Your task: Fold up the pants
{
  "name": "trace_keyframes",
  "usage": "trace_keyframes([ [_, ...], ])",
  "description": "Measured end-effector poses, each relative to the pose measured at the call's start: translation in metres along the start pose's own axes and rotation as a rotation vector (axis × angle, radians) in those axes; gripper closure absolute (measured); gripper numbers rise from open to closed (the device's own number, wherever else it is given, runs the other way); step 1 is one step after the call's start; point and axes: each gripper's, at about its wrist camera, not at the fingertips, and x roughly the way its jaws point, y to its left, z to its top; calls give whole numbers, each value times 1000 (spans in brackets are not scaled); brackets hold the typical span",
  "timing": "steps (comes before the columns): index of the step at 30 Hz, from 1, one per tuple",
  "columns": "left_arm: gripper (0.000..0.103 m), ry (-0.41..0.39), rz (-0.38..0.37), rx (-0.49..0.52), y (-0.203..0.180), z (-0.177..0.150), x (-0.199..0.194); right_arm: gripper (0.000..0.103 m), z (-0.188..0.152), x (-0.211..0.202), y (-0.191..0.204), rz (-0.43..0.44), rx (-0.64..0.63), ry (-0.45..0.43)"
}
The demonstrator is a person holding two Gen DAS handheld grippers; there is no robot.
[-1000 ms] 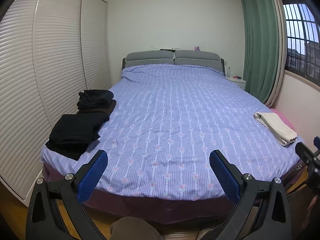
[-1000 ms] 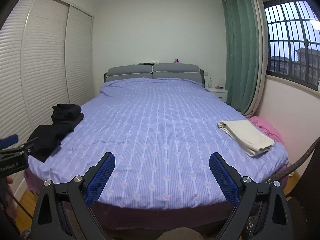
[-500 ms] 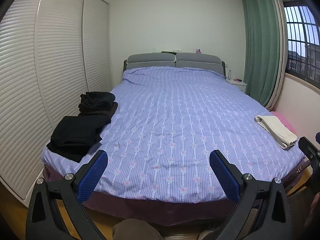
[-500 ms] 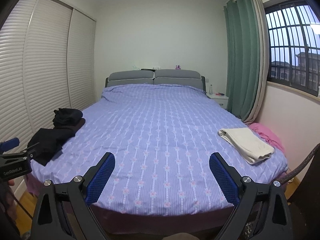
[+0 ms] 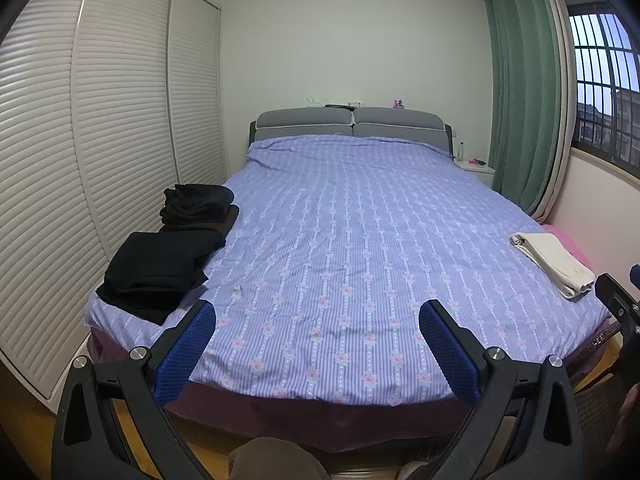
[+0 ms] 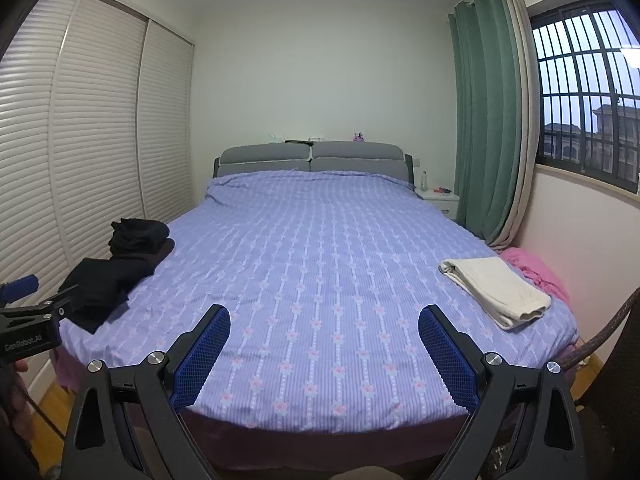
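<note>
Both your left gripper [image 5: 316,350] and right gripper [image 6: 324,354] stood wide and empty. Dark pants [image 5: 160,264] lay stacked at the bed's [image 5: 340,240] left edge; a careless pinch risked lifting several layers.

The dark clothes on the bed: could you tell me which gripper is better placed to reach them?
Left. The dark clothes lie just ahead of the open left gripper; the right gripper faces mid-bed.

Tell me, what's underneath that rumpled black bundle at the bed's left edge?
The black bundle sits on a dark brown folded garment, partly hidden beneath it, itself lying on the bedspread.
</note>
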Motion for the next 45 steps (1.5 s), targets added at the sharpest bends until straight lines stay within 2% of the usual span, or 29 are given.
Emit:
trace_keyframes([
  [10, 0, -7, -20, 29, -2, 1, -3, 7, 0, 2, 0, 10, -3, -1],
  [16, 0, -1, -33, 8, 0, 1, -3, 7, -1, 3, 1, 15, -5, -1],
  [45, 0, -19, -12, 43, -9, 1, -9, 7, -2, 6, 2, 34, 2, -3],
])
